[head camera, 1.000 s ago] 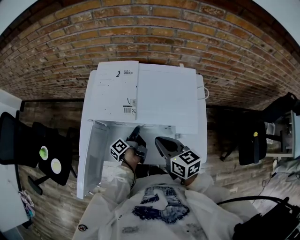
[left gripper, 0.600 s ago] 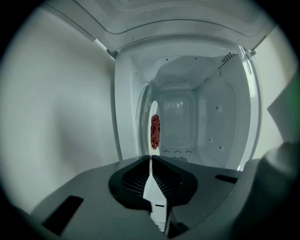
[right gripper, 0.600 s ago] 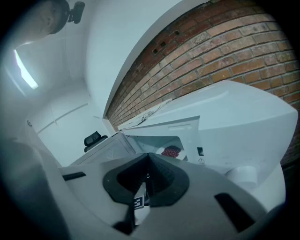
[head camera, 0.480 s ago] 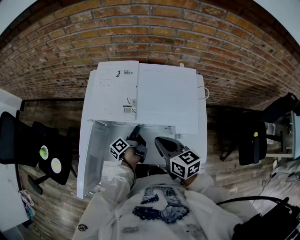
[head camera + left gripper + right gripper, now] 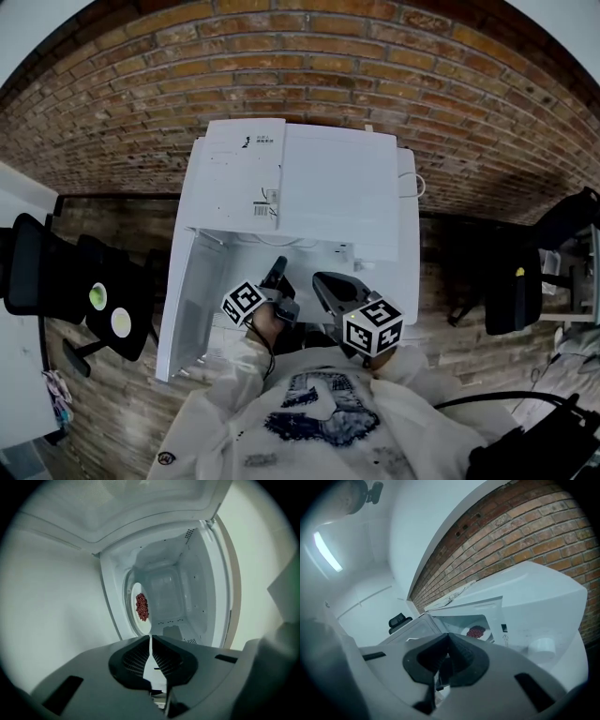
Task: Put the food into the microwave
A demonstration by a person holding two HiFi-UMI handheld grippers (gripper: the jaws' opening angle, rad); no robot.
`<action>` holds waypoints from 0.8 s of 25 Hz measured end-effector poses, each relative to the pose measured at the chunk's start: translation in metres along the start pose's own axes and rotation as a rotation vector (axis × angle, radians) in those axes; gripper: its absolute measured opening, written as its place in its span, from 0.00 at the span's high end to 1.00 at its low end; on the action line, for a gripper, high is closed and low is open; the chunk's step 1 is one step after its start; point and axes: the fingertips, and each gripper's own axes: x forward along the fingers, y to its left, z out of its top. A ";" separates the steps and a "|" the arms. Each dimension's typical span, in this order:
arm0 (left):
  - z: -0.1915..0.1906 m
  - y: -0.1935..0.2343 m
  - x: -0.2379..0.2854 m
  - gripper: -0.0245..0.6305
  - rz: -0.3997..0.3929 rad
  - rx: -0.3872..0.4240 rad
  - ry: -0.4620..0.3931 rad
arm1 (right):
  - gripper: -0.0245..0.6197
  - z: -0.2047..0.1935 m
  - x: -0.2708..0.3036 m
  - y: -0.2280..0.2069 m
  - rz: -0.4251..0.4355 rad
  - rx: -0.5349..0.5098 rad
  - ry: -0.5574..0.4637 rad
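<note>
Left gripper view: one plate [image 5: 135, 586], one food heap [image 5: 141, 606], inside microwave [image 5: 199, 597]

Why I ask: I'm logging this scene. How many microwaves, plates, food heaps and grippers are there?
microwave: 1
plate: 1
red food heap: 1
grippers: 2 (left gripper, right gripper)
Total: 5

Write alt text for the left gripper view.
The left gripper, jaws shut on the rim of a white plate carrying a small heap of red food, holds it inside the open white microwave. The picture is tilted, so the plate looks stood on edge.
</note>
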 end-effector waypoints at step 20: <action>0.015 -0.120 -0.098 0.95 0.006 0.853 0.078 | 0.94 0.011 0.000 0.042 -0.062 0.011 -0.084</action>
